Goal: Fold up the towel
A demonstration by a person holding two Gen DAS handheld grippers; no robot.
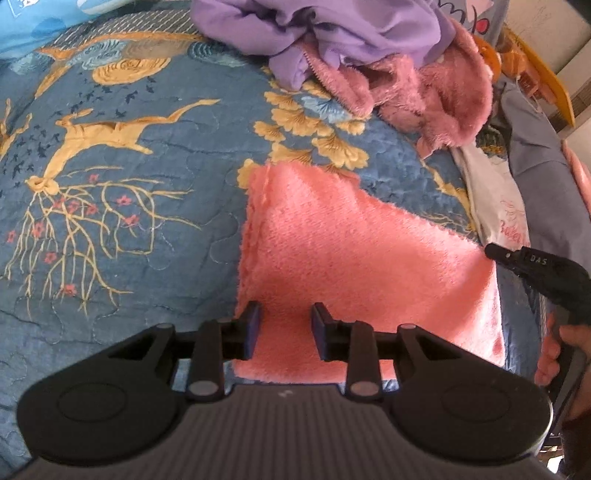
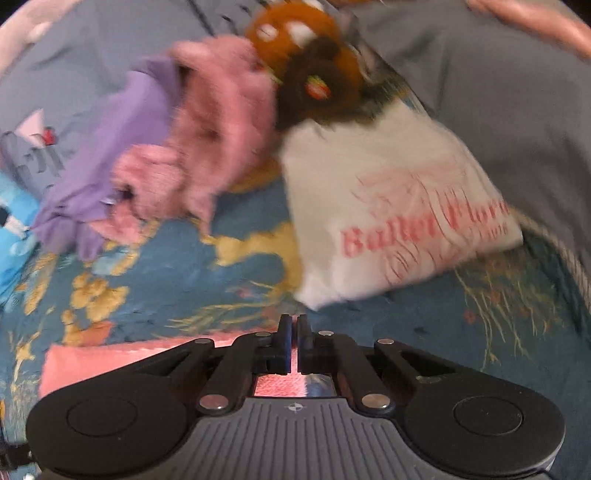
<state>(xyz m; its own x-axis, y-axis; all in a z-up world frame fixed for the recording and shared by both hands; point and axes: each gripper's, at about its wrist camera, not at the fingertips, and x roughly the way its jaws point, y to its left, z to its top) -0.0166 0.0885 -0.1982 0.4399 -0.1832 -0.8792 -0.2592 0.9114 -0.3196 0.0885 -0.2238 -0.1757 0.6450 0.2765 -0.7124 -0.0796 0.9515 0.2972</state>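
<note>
Our left gripper (image 1: 284, 325) hovers with fingers apart over the near edge of the pink towel (image 1: 351, 251), folded flat on the blue quilt (image 1: 129, 229). Our right gripper (image 2: 294, 334) is pinched together at the towel's right edge; whether it clamps cloth, we cannot tell.

— What sort of place is this?
— A home bedroom: a blue quilted bedspread printed with golden deer (image 1: 110, 229), strewn with a crumpled lilac garment (image 1: 332, 33) and a fuzzy mauve fleece (image 1: 424, 99).
</note>
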